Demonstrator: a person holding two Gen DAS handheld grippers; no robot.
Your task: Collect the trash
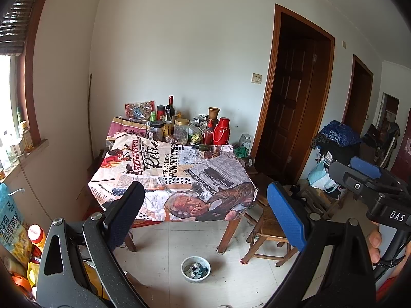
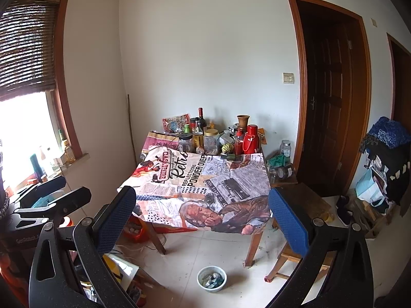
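Observation:
A small white bowl (image 1: pixel 195 269) holding crumpled scraps sits on the tiled floor in front of the table; it also shows in the right wrist view (image 2: pixel 212 279). The table (image 1: pixel 174 179) wears a newspaper-print cloth (image 2: pixel 203 187). My left gripper (image 1: pixel 205 215) is open and empty, held well back from the table. My right gripper (image 2: pixel 203 220) is open and empty too, at a similar distance. The right gripper also shows at the right edge of the left wrist view (image 1: pixel 359 177); the left one shows at the left edge of the right wrist view (image 2: pixel 51 192).
Jars, bottles and a red thermos (image 1: pixel 221 131) crowd the table's far edge. A wooden chair (image 1: pixel 269 228) stands right of the table. Bags and snack packets (image 1: pixel 12 231) lie at the left. Clothes and bags (image 2: pixel 382 159) pile at the right, by dark doors.

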